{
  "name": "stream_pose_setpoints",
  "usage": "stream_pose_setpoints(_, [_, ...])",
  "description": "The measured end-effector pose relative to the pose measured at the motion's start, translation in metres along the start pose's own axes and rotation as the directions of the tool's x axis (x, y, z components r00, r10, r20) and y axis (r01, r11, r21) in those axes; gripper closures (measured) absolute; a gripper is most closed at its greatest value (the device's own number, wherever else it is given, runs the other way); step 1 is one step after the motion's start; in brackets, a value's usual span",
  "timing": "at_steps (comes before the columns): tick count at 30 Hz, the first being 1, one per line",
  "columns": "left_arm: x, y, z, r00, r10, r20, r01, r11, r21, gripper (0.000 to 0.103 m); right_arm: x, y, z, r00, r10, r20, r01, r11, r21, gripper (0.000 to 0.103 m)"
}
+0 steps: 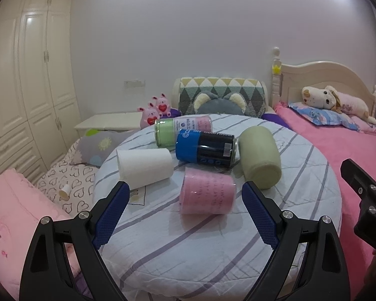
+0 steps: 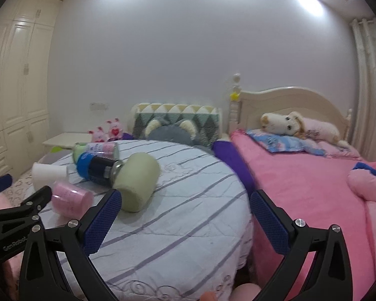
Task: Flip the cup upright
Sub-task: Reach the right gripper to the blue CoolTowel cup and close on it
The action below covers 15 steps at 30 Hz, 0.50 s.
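Bedroom setting, white wardrobe [image 1: 25, 75] down the left wall, and in front a round table under a striped cloth [image 1: 213, 238] with five cups toppled on it, all lying on their sides. Starting at the left, the white cup [image 1: 145, 167] lies with its wide mouth pointing left, just beyond the left gripper's [image 1: 185, 198] left fingertip [image 1: 121, 195]. That gripper hangs over the near edge with its jaws spread wide and nothing between them. Dead ahead of it sits the pink cup [image 1: 207, 192], nearest of the lot and framed between the two blue pads, so that looks the likely first pick. Behind it the blue-and-black cup [image 1: 206, 148] leans against a green-and-pink cup [image 1: 183, 130], and to the right the olive cup [image 1: 260, 157] lies with its flat end toward us. Over to the right gripper [image 2: 185, 204], also wide open and empty, hovering by the table's right side with the olive cup close to its left finger [image 2: 105, 215] and the pink bed [image 2: 313, 188] beyond. To do this well, close on the pink cup across its middle, lift it clear of the neighbours, rotate the wrist until the mouth faces up, and set it down on the bare cloth nearer us, since soft fabric could let it tip.
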State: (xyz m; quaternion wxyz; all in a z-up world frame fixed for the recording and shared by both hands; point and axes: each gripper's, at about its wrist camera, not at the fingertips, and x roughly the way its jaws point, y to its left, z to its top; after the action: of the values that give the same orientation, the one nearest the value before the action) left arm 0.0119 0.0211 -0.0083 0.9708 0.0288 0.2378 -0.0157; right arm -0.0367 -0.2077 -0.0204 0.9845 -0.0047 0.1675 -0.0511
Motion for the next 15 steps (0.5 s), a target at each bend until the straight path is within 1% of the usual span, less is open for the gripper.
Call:
stream_pose_setpoints(4, [0.010,0.013,0.000,0.999,0.012,-0.032,-0.013,1.000,-0.027,0.010,0.012,0.008,0.003,0.998,0.051,-0.031,-0.051,0.999,0.008,0.000])
stream_pose_setpoints(7, [0.018,0.024,0.000,0.998,0.001,-0.061,-0.003,0.999,-0.043,0.010,0.024,0.015,0.007,0.995,0.083,-0.057,-0.083,0.997,0.004,0.000])
stream_pose_setpoints(9, [0.022,0.034,-0.001,0.997,-0.006,-0.077,0.001,0.997,-0.072,0.010,0.032,0.020,0.009,0.992,0.105,-0.073,-0.106,0.994,-0.001,0.000])
stream_pose_setpoints(10, [0.024,0.037,-0.001,0.997,0.003,-0.081,-0.009,0.997,-0.077,0.010,0.036,0.023,0.011,0.989,0.122,-0.083,-0.123,0.992,-0.008,0.000])
stream_pose_setpoints(14, [0.028,0.048,0.002,0.991,0.086,-0.099,-0.093,0.994,-0.063,0.010,0.055,0.037,0.021,0.976,0.176,-0.128,-0.185,0.980,-0.069,0.000])
stream_pose_setpoints(15, [0.030,0.052,0.003,0.990,0.097,-0.106,-0.104,0.993,-0.062,0.010,0.061,0.043,0.027,0.969,0.203,-0.143,-0.218,0.971,-0.101,0.000])
